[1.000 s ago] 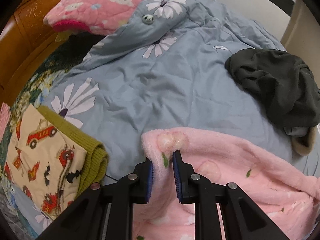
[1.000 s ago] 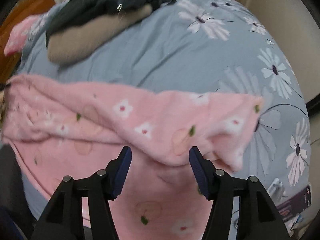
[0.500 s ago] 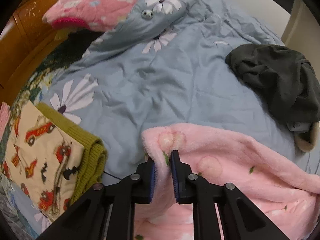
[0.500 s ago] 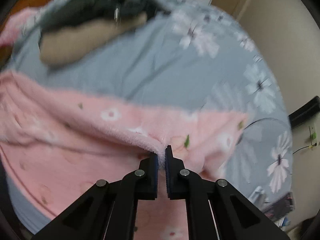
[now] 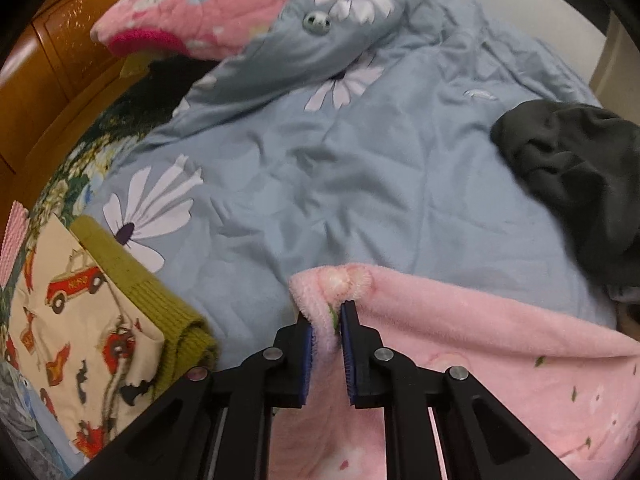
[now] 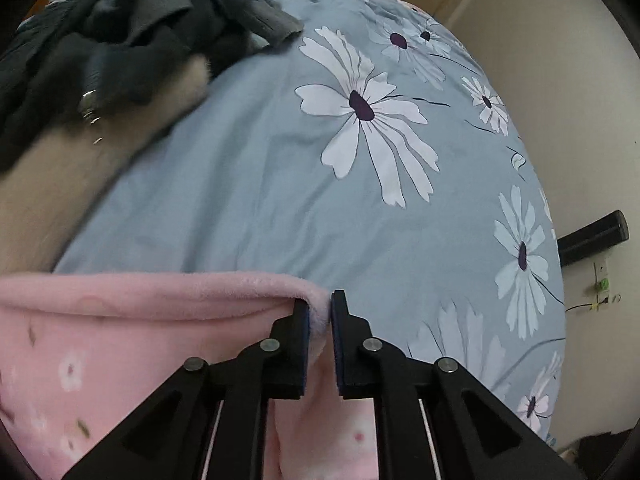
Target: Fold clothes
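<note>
A fluffy pink garment with small flower prints (image 5: pixel 480 344) lies on the blue flowered bedspread (image 5: pixel 320 184). My left gripper (image 5: pixel 326 312) is shut on its left corner, which bunches up between the fingers. My right gripper (image 6: pixel 319 308) is shut on the garment's right corner (image 6: pixel 312 294); the pink fabric (image 6: pixel 120 340) stretches away to the left and hangs below the fingers.
A dark grey garment with a beige lining (image 5: pixel 580 176) lies at the right of the bed; it also shows in the right wrist view (image 6: pixel 132 40). A folded cream car-print garment with green cuffs (image 5: pixel 80 320) lies at the left. A pink pillow (image 5: pixel 208 4) lies by the wooden headboard (image 5: pixel 52 64). A wall (image 6: pixel 560 80) borders the bed.
My right gripper went from open to shut on the garment's right corner and drew it up and forward over the bedspread. My left gripper kept its hold on the left corner.
</note>
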Tool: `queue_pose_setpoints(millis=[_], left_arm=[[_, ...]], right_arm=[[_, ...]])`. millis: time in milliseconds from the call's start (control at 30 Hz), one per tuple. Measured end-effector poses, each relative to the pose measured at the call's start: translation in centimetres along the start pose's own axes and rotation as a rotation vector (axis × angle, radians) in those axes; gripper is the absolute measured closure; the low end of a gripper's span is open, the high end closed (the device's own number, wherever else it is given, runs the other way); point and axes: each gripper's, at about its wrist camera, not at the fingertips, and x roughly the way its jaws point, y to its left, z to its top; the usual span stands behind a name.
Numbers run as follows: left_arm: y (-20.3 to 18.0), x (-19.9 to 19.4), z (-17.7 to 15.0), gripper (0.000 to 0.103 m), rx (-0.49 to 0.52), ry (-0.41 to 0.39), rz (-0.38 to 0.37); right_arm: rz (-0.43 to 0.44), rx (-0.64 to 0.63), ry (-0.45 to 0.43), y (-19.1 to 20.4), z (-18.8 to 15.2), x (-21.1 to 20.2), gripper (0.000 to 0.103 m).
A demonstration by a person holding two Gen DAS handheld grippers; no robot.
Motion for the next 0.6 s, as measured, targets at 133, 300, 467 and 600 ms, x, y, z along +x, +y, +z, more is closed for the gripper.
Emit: queue_pose_setpoints(millis=[133,300,467,600], left_arm=[[-0.2,1.6,0.2,0.088,0.005,0.038,0.009],[-0.2,2.4,-0.1,0.082,-0.025,0.059,-0.008],[0.4,2.4,-0.1,0.071,-0.129,0.089,-0.027],[-0.6,0.7,-0.1,0.065,-0.126,0.072,-0.048]], right_arm=[[0.128,0.018,-0.024,-2.2,-0.4,-1.5,0.072],[0.153,0.062,-0.124,-6.2,-4.1,-5.5,0.054],[0.198,0.113,-0.112,-7.4,-10.2,-4.9,0.054],[0.260,0.088,-0.057,-5.0,-13.9,-2.7,0.054]])
